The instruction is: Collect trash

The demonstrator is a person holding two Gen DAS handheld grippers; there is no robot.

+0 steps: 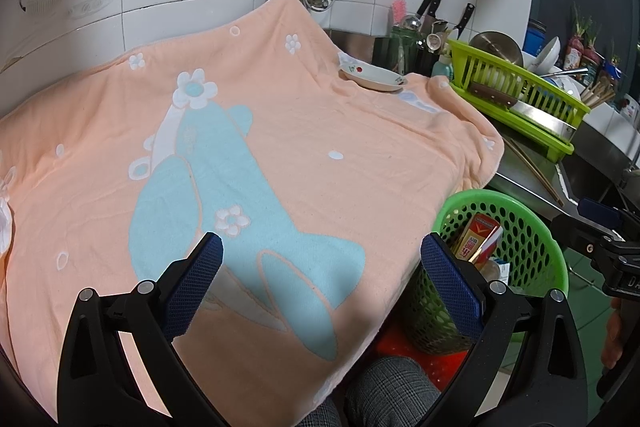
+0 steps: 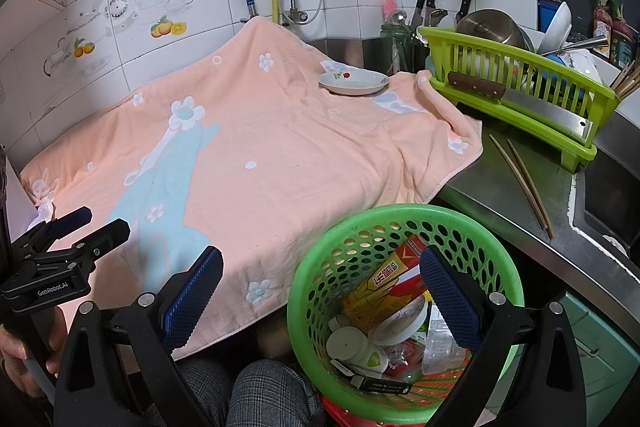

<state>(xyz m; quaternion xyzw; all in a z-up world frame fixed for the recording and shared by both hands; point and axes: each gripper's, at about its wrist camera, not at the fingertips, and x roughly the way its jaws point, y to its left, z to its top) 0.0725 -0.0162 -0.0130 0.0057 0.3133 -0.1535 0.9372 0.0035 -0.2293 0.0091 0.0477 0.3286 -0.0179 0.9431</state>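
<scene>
With both the left gripper [image 1: 322, 281] and right gripper [image 2: 322, 293] open and empty, sweep the towel [image 1: 280, 155] for scraps (the basket [image 2: 316, 267] near right looks full).

free: wide middle of peach towel [image 2: 280, 147] on bench | obstacles: plate [image 2: 353, 82] at far edge, green dish rack [image 2: 516, 83] right, chopsticks [image 2: 524, 183] on bare steel | green basket [image 2: 404, 307] mouth open from above, part-filled with trash

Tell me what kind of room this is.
Most likely a home kitchen: a green dish rack holding a cleaver and bowls, knives standing by the tiled wall, and chopsticks lying on a steel counter.
</scene>
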